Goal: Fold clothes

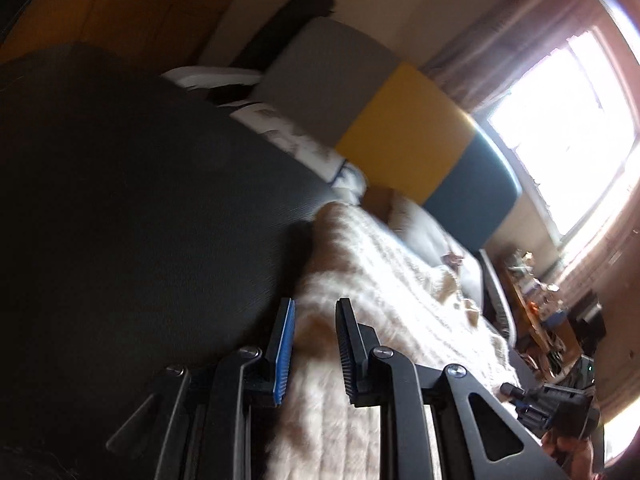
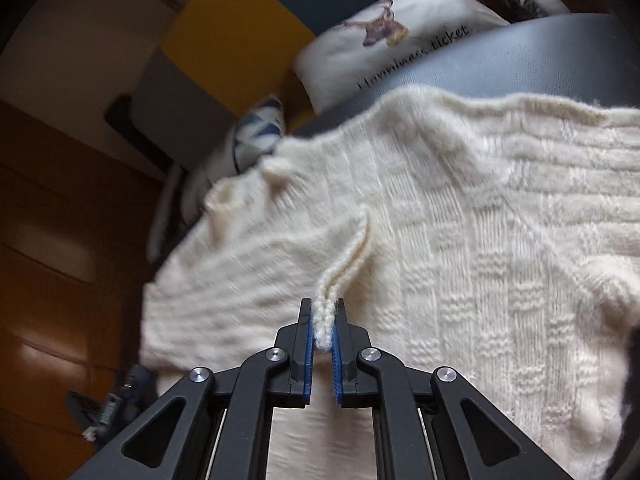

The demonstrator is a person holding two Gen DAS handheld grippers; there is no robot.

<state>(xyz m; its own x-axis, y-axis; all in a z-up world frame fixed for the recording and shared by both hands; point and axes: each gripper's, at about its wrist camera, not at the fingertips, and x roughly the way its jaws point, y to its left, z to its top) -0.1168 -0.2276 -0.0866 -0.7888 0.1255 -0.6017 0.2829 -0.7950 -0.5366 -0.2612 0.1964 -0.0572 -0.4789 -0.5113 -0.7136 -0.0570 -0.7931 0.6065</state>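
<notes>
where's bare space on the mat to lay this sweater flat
The dark mat is bare on the broad patch bordered by the sweater and the pillows at the headboard. It is crowded near the pillows. The right gripper is pinching a sweater fold; the left gripper is open.

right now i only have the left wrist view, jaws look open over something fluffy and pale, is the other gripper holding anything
Observer: Yes. The right gripper is shut on a pinched ridge of the cream cable-knit sweater.
Operator: where on the sweater is that pinch
Observer: At a raised fold near the sweater's near edge; the knit spreads away from it over the dark grey padded surface.
Operator: anything behind it i cant read from here
Observer: A white printed cushion lies beyond the sweater, with lettering that seems to read "Happiness ticket".
Operator: and my left gripper
Observer: The left gripper is open, with nothing between its fingers.
</notes>
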